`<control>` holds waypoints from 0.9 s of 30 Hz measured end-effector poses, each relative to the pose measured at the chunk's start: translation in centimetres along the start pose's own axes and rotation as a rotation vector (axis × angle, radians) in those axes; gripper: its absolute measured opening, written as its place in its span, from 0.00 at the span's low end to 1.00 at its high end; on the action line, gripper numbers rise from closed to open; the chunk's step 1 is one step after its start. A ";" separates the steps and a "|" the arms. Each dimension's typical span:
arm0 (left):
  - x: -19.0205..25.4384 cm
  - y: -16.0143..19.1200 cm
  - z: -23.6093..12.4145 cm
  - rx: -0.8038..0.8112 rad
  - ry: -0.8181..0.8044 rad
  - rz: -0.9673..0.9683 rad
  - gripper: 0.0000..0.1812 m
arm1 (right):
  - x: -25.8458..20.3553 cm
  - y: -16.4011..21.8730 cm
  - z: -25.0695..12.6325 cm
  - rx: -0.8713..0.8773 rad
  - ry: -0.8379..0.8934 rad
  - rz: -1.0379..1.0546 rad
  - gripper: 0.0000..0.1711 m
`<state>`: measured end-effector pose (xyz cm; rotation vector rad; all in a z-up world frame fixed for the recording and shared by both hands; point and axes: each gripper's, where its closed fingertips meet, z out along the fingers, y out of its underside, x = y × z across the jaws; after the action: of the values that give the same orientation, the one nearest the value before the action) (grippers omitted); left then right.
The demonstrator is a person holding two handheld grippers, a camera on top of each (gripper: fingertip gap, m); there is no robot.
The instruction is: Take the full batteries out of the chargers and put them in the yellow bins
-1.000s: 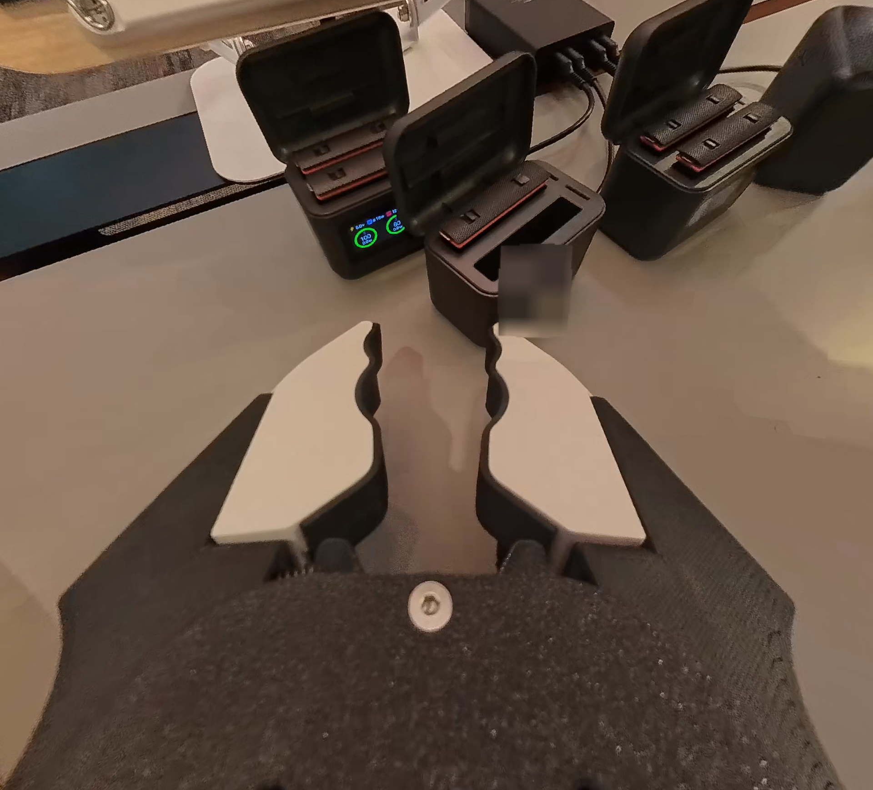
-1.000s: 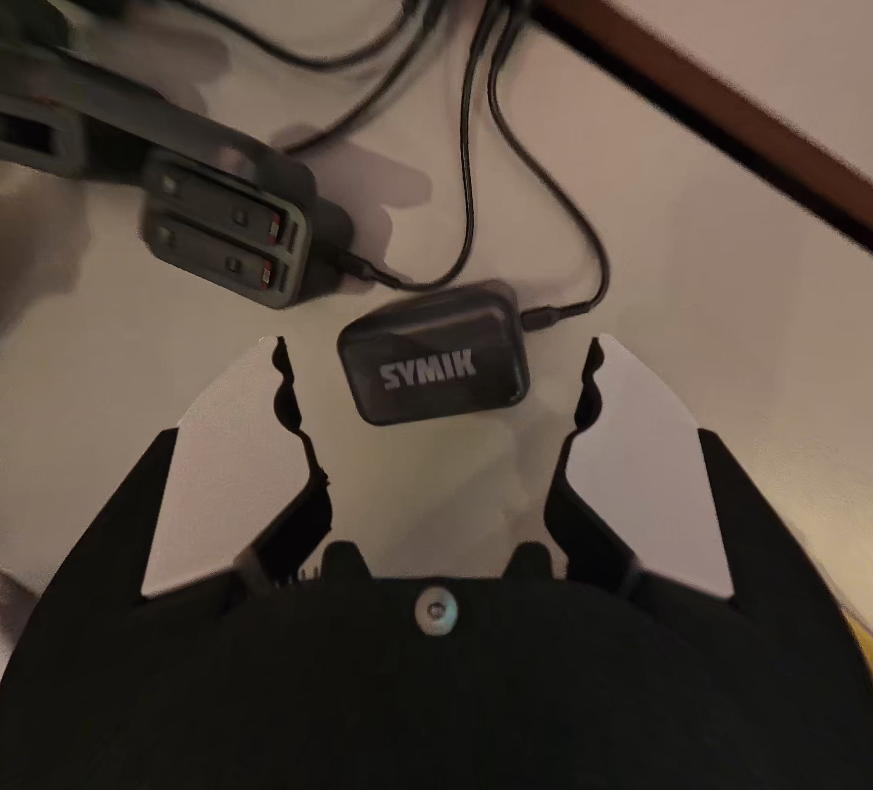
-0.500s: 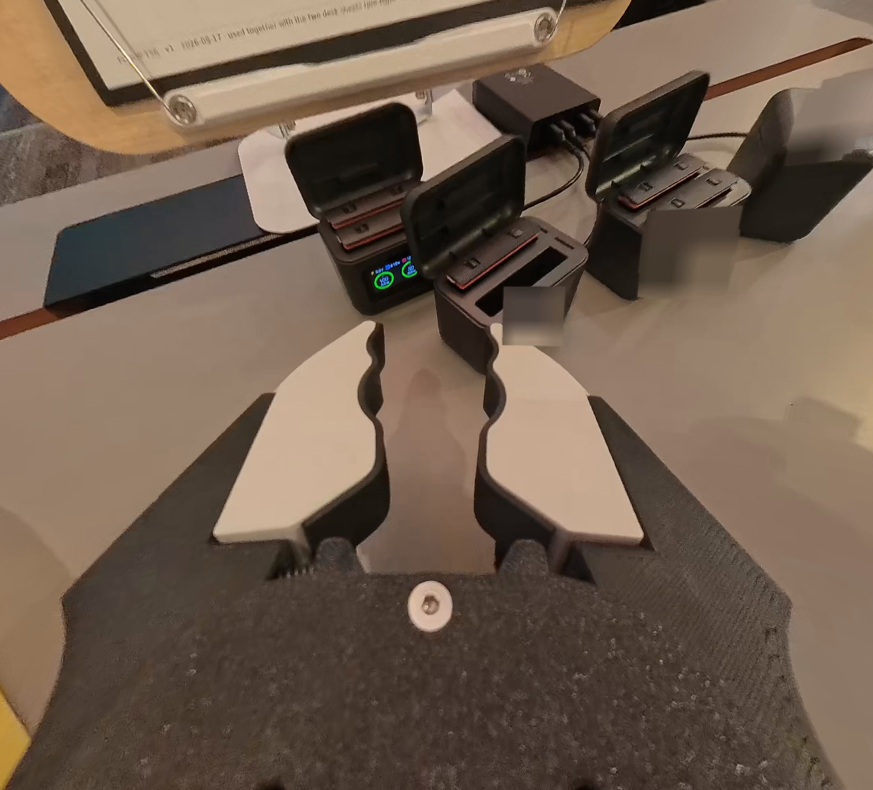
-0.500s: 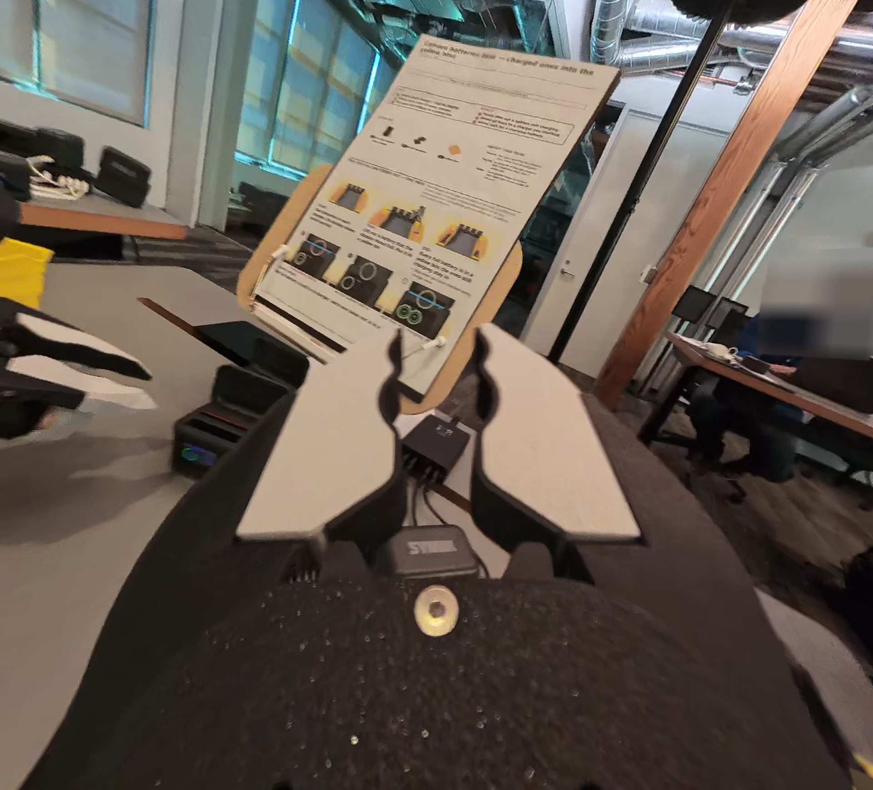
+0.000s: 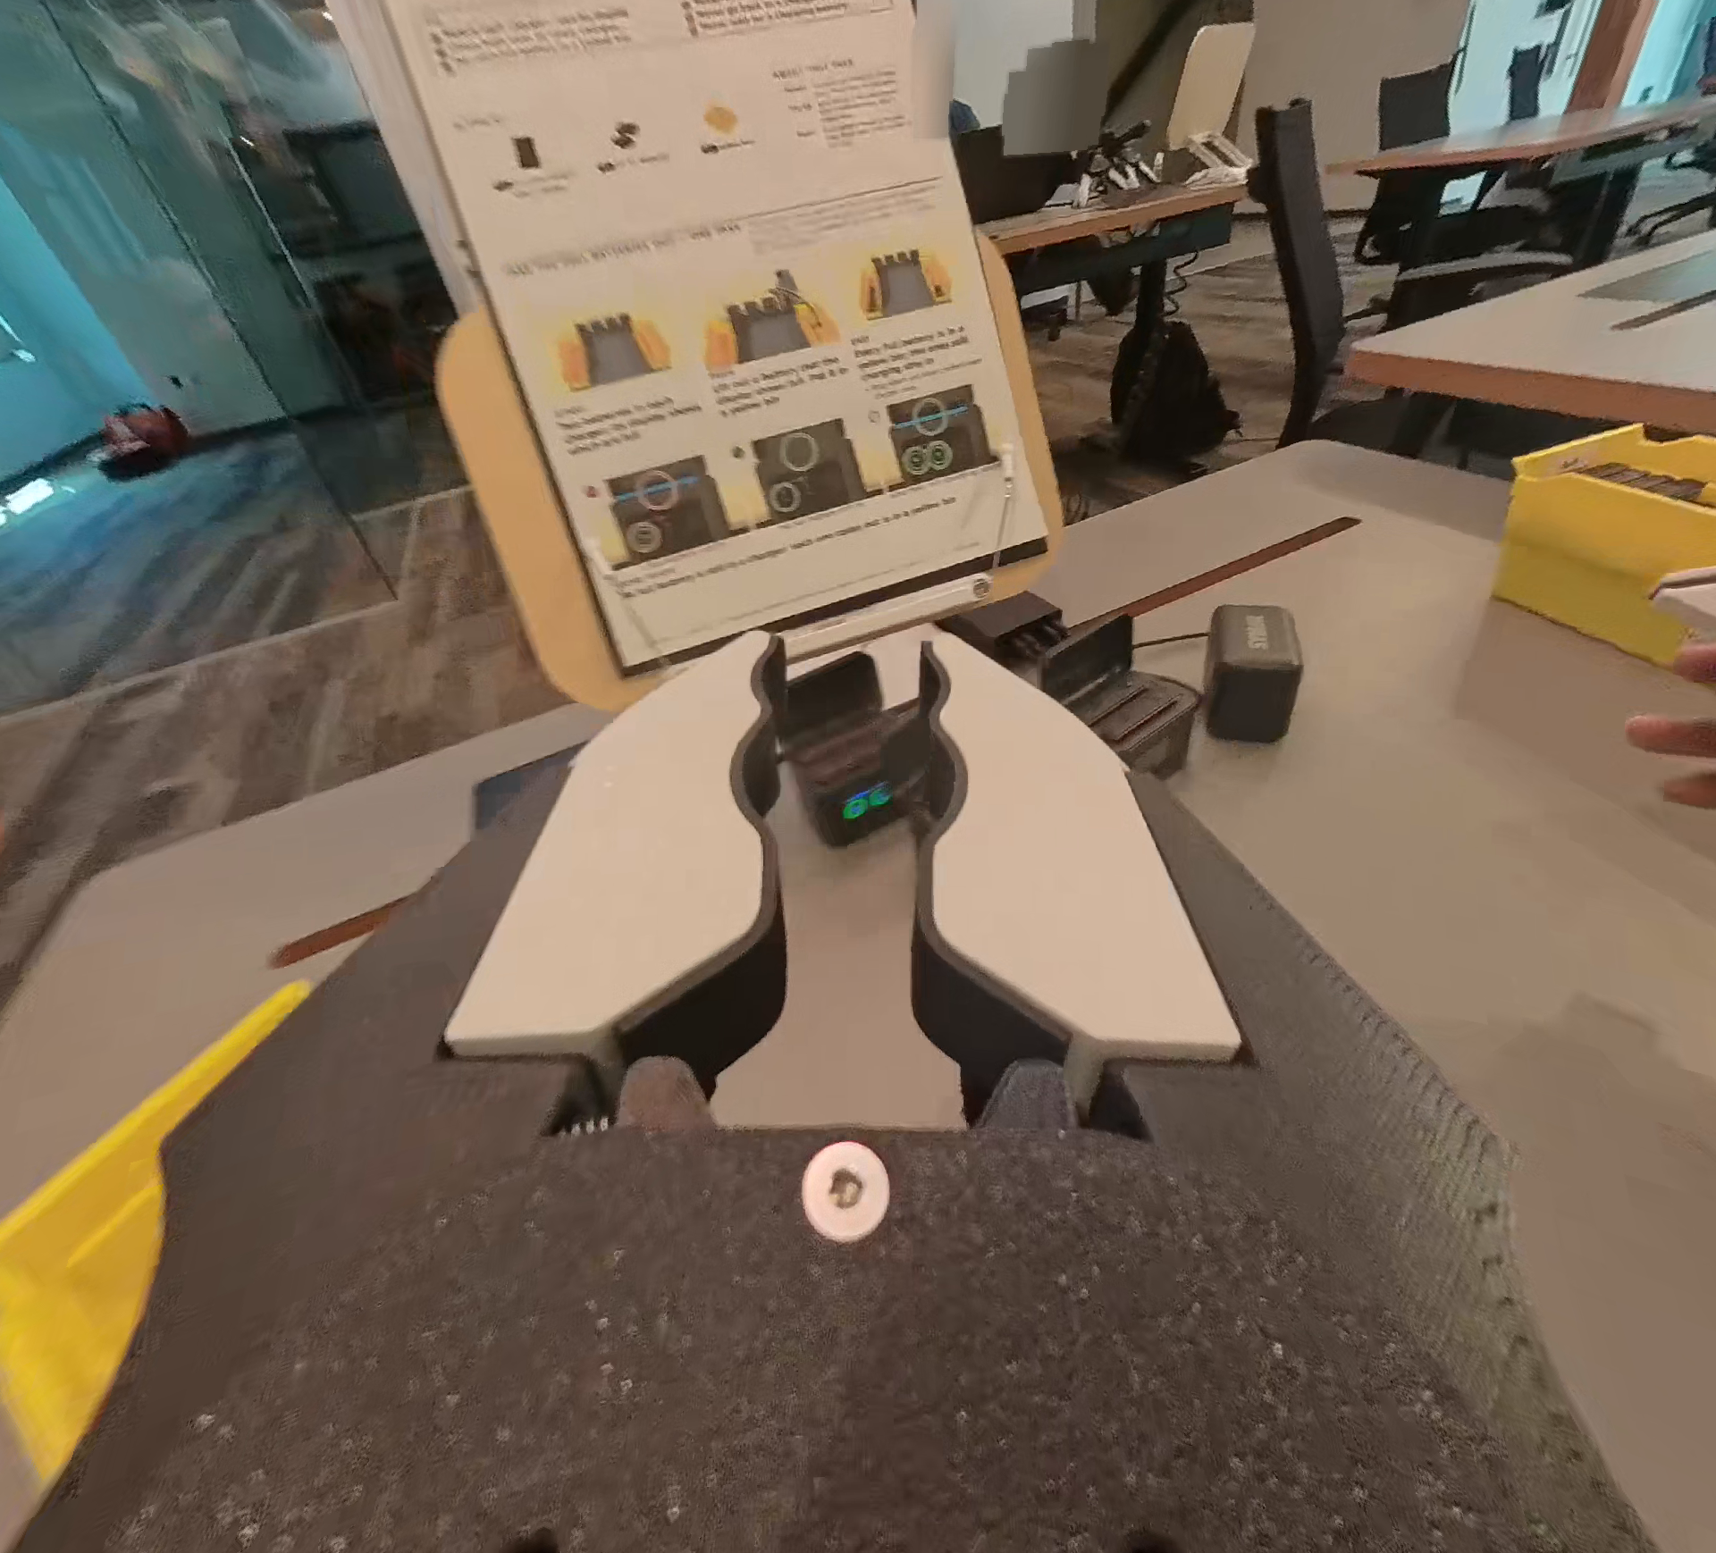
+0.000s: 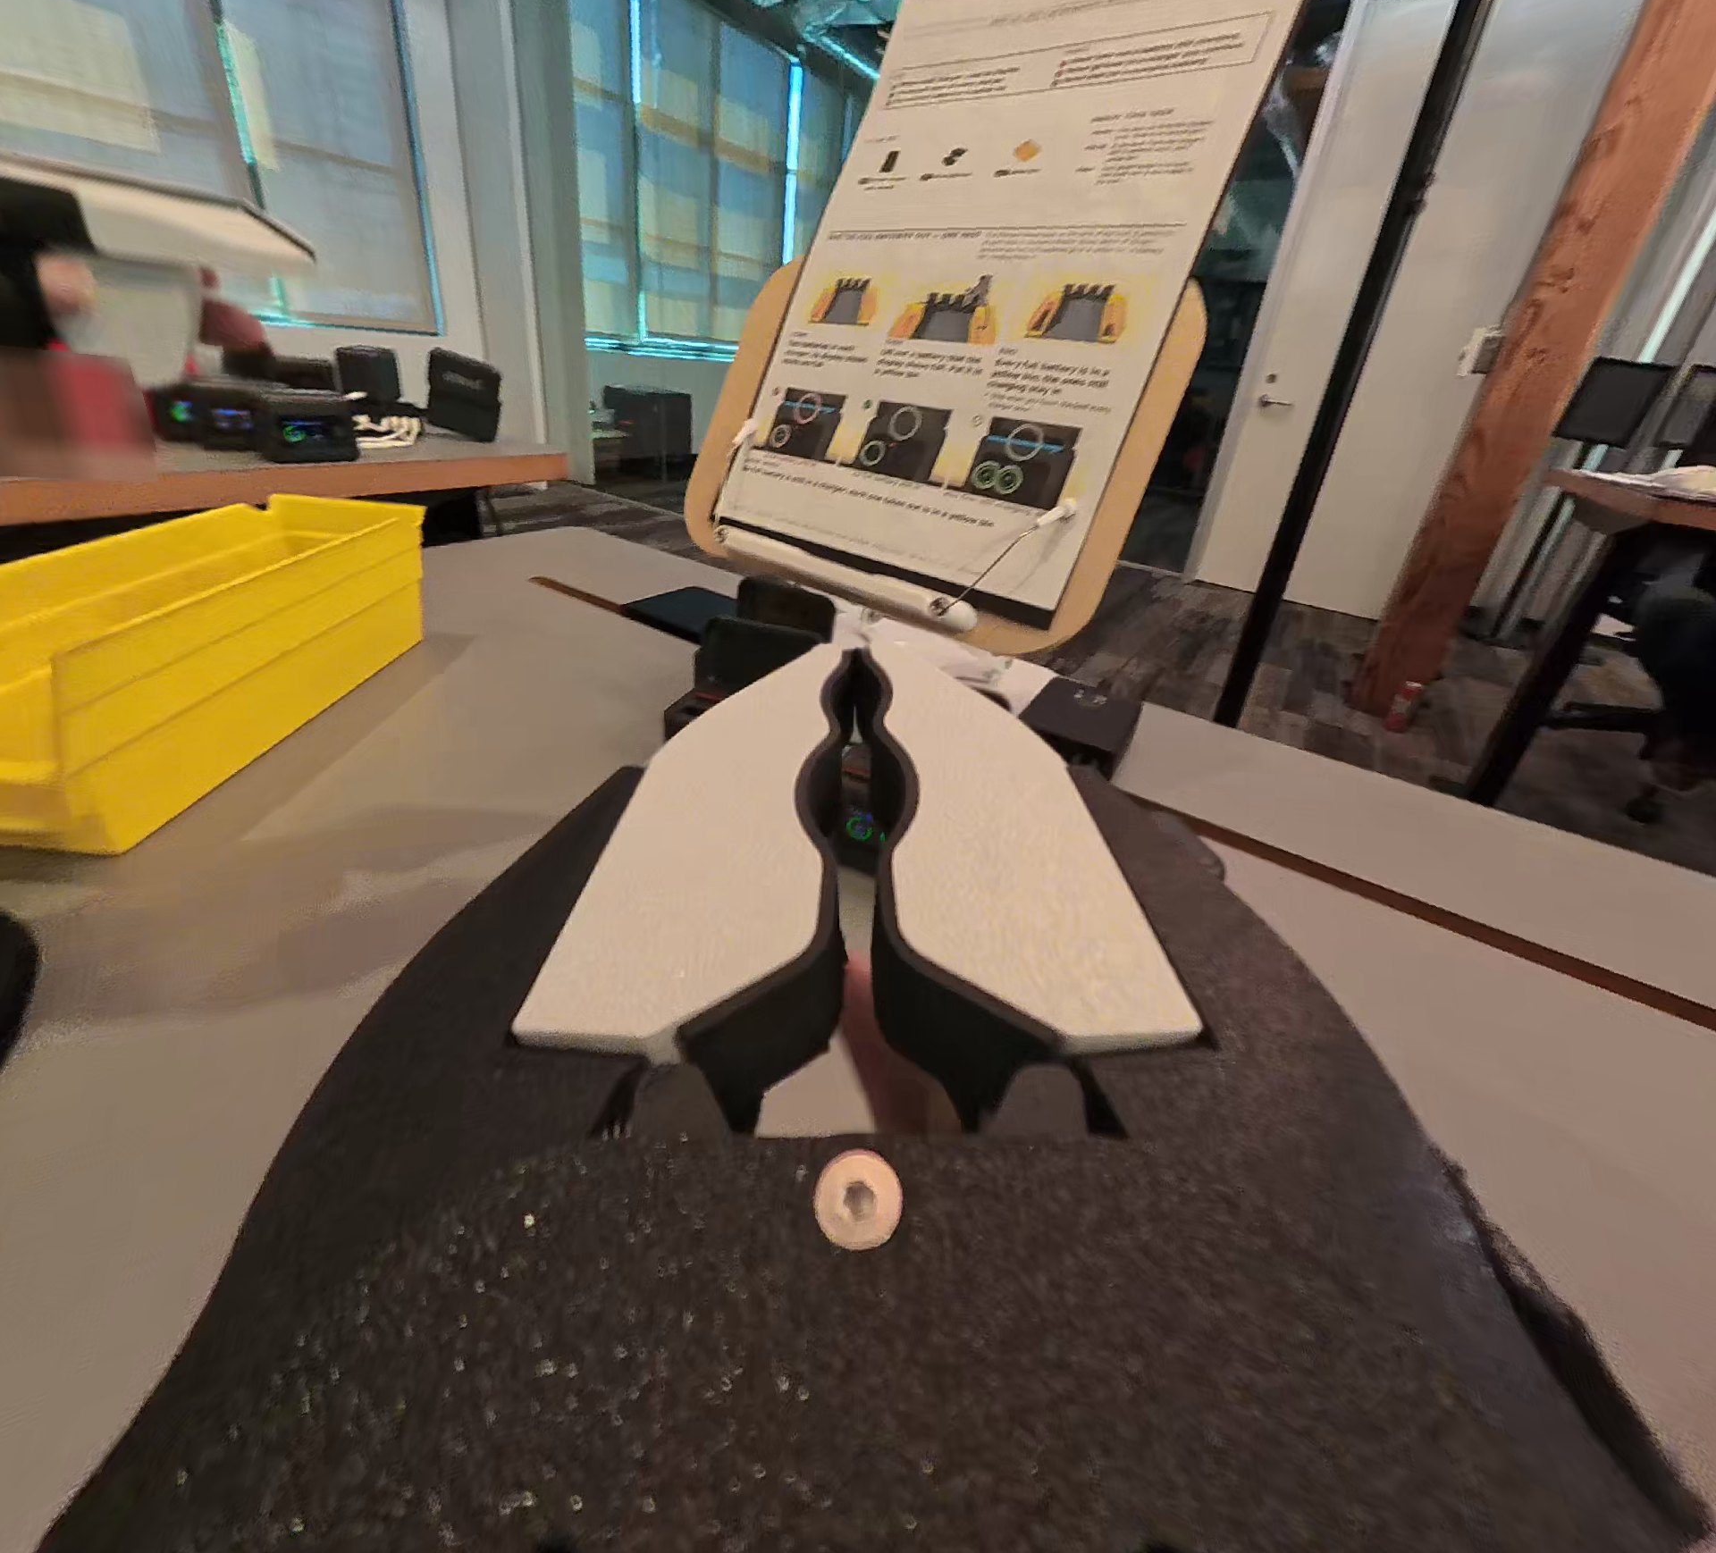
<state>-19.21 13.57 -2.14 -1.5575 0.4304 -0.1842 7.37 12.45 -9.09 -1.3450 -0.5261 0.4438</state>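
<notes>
the left gripper hovered over the grey table, its jaws narrow with a clear gap and holding nothing. between its fingers showed a black charger, lid up, green rings lit on its front. toward the far edge stood a second open charger with dark batteries in its slots, a shut black case just beside it, cables running back to a black hub. a yellow bin sat at the table's right edge, with dark items inside; another yellow bin lay at the near left edge. an instruction board rose behind the chargers. the right gripper had its jaws pressed together at the tips, empty, aimed at the lit charger. in that view a yellow bin sat at the left.
</notes>
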 end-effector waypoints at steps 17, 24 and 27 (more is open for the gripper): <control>-6.0 18.9 -9.1 -1.077 0.396 0.546 0.19 | 0.1 5.1 -0.1 -0.148 -0.085 0.088 0.15; -6.5 23.6 -8.6 -1.292 0.525 0.718 0.24 | -1.0 6.8 0.4 -0.224 -0.123 0.084 0.33; -6.7 24.8 -8.5 -1.326 0.557 0.718 0.26 | -0.7 6.9 0.4 -0.226 -0.111 0.096 0.32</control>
<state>-32.35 8.69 -25.28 -2.4741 1.7668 0.3204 6.54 13.51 -15.91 -1.5740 -0.6188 0.5527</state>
